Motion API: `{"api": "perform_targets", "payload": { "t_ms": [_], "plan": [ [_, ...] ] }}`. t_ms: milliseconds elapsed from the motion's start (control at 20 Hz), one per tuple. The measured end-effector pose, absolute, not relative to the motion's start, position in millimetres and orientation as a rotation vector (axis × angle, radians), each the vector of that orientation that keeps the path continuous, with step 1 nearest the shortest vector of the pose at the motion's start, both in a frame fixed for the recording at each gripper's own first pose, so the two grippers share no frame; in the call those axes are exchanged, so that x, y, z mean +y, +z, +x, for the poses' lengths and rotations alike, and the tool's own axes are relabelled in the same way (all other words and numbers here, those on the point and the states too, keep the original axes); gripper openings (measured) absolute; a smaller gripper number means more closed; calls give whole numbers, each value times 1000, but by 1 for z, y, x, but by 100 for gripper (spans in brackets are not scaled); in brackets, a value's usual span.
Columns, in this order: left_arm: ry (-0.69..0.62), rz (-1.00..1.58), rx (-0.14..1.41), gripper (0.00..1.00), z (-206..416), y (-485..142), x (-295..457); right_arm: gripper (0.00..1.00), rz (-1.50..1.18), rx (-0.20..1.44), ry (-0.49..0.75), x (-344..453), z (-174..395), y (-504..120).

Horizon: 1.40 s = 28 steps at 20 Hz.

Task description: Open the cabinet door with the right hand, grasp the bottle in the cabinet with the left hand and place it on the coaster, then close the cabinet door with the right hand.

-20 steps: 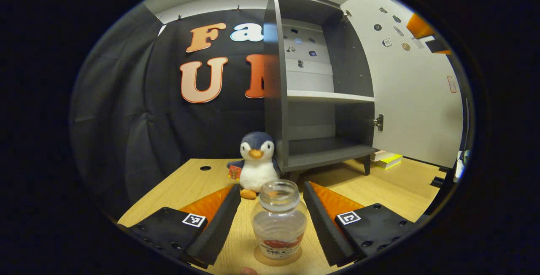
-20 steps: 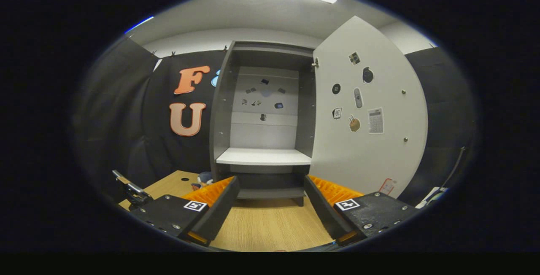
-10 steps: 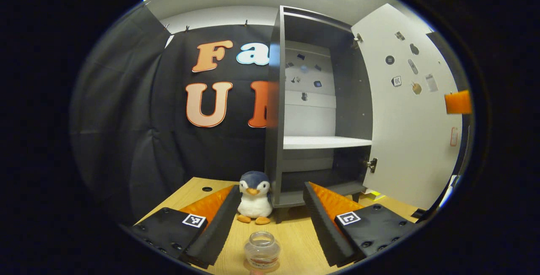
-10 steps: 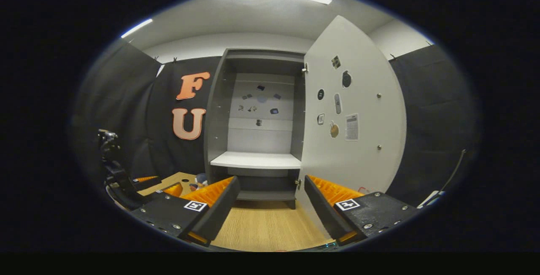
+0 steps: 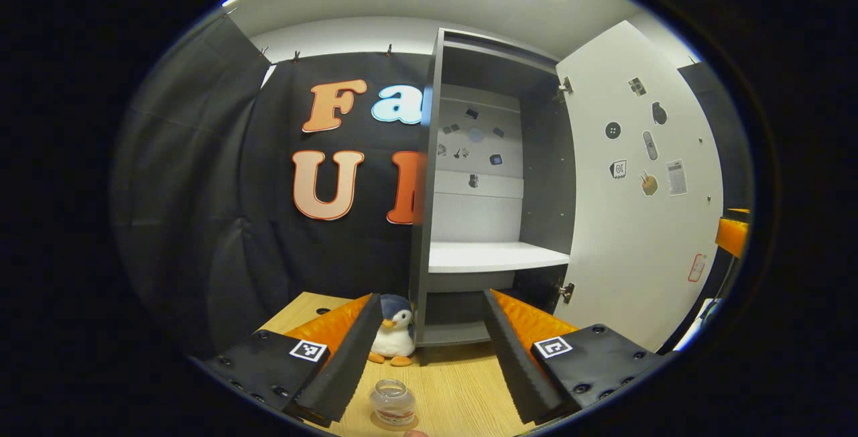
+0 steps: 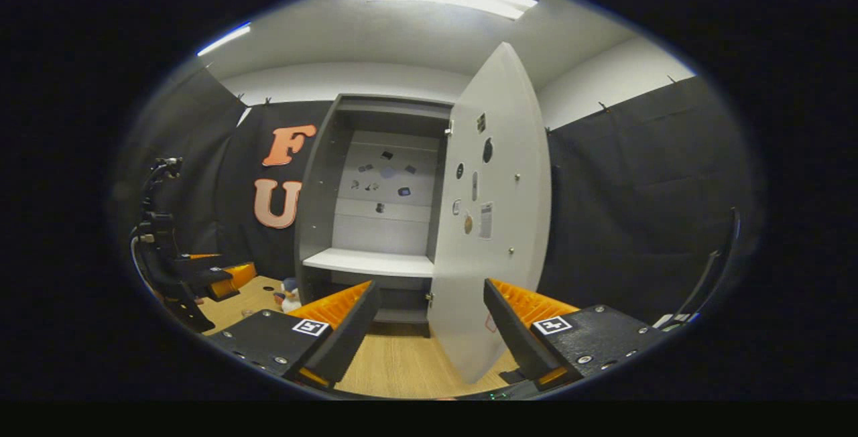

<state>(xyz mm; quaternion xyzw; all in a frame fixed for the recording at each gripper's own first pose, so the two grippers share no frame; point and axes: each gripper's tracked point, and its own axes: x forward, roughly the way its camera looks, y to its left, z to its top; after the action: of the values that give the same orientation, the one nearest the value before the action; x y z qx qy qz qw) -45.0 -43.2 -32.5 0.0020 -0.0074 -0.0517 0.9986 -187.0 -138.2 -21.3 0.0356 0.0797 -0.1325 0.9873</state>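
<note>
In the left gripper view our left tongs (image 5: 429,350) stand spread wide and hold nothing; the bottle (image 5: 393,403) rests upright between and just below their tips, seated on the coaster (image 5: 375,422), of which a thin edge shows beneath it on the wooden worktop (image 5: 456,383). We judge the placing step done. The bottle is a small clear jar with a wide open mouth and a label band; it looks light and rigid, its smooth wall probably slippery, so any regrasp would best pinch the body across the label, below the neck, with moderate force. Beyond it sit a toy penguin (image 5: 394,338) and the grey cabinet (image 5: 429,222), its shelves bare. In the right gripper view our right tongs (image 6: 432,330) are likewise spread and empty, with the lower edge of the cabinet door (image 6: 493,222) standing between their tips; whether either finger touches the panel we cannot tell. The door is a flat, stiff white board hung on hinges at its cabinet side, and it should swing easily; we judge that a push on the face near the free edge, far from the hinges, gives the most leverage. A slam could jolt the cabinet, so a gentle closing suits it. The left tongs also appear at the far left of this view.
</note>
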Motion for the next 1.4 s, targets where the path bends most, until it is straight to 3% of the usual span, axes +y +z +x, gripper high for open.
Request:
{"api": "perform_targets", "payload": {
  "t_ms": [250,550,750,1400],
  "plan": [
    [-96,24,-14,96,-55,-14,-48,94,48,124,-346,-190,-212,-4],
    [-55,22,-42,96,-64,11,-37,95,-50,137,-578,-284,-238,-5],
    [-34,42,-36,96,-69,15,-33,95,-97,166,-657,-319,-246,-14],
    [30,61,-18,96,-78,11,-14,92,184,159,-446,-288,-192,-44]
  ]
}}
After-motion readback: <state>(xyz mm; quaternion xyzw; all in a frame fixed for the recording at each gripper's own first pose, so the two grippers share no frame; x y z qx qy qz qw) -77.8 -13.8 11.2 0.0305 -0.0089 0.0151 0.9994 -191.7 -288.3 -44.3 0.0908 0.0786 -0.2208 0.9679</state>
